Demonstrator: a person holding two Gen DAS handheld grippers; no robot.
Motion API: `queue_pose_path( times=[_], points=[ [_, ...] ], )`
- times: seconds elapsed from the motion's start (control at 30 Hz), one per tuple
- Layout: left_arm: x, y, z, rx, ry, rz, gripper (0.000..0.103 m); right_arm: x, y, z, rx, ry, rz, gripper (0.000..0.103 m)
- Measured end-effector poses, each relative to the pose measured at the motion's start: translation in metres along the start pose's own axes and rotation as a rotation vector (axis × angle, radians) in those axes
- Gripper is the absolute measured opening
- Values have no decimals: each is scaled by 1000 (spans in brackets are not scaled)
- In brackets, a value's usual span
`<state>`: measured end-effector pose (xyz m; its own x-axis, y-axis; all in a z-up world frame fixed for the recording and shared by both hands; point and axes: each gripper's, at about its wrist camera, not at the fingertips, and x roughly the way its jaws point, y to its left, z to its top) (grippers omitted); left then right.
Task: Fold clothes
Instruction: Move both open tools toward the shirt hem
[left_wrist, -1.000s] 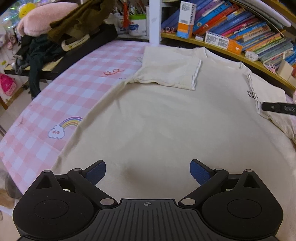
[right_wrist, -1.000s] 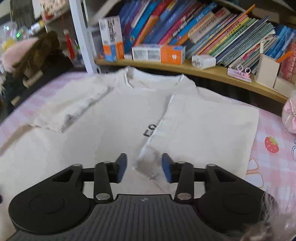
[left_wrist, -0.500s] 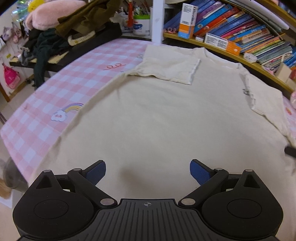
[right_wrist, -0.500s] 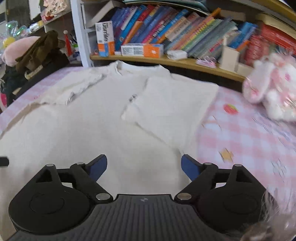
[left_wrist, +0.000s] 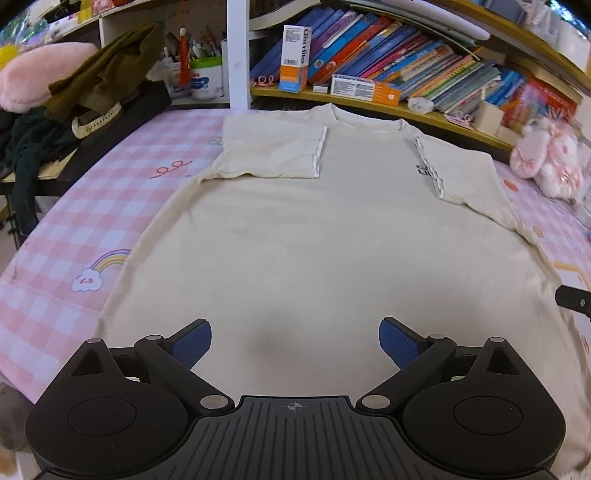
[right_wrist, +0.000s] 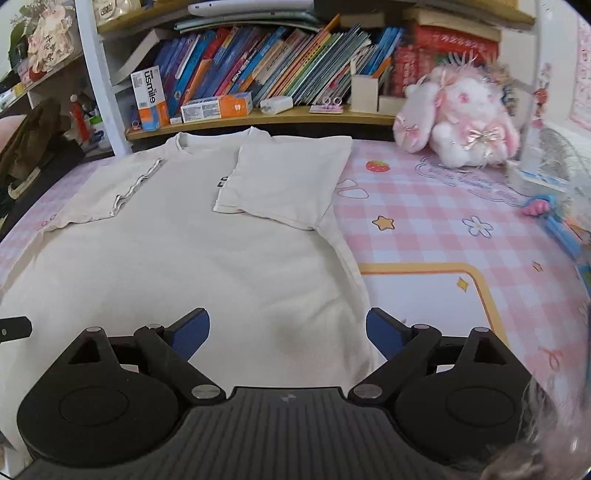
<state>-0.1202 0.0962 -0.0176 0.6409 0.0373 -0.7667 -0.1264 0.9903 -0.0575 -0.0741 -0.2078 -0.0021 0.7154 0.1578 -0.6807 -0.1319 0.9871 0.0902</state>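
A cream shirt (left_wrist: 303, 221) lies flat, front up, on a pink checked bench (left_wrist: 66, 236), its neck toward the bookshelf (right_wrist: 280, 114) and its hem toward the cameras. Both sleeves are turned in over the chest: the left sleeve (left_wrist: 273, 151) lies square on the body, and the right sleeve (right_wrist: 288, 181) partly covers a dark print. The body is spread full length, with a few soft ripples near its right side seam. The left tongs (left_wrist: 295, 338) stand wide over the lower middle of the shirt and hold nothing; the right tongs (right_wrist: 288, 332) are also wide and empty, over the lower right part close to the side edge. The cloth looks like light, limp knit: it should sag and drag rather than hold shape, so one pinch would likely let it droop and skew. A sounder hold is probably at the hem, one corner in each pair of tongs, pinching both layers so that front and back travel together. A plush rabbit (right_wrist: 461, 114) sits well clear.
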Motion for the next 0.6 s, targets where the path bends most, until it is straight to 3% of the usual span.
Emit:
queue_pose_path(
  times=[0.2,0.43,0.6],
  points=[
    [-24,38,-28,5,16,-81,99,-30,35,-29,15,-9,-56,92],
    [-47,86,-59,-49,18,-100,99,-61,72,-77,25,6,-102,92],
    [-59,115,-68,-108,12,-97,98,-73,72,-91,86,13,-115,92]
  ],
)
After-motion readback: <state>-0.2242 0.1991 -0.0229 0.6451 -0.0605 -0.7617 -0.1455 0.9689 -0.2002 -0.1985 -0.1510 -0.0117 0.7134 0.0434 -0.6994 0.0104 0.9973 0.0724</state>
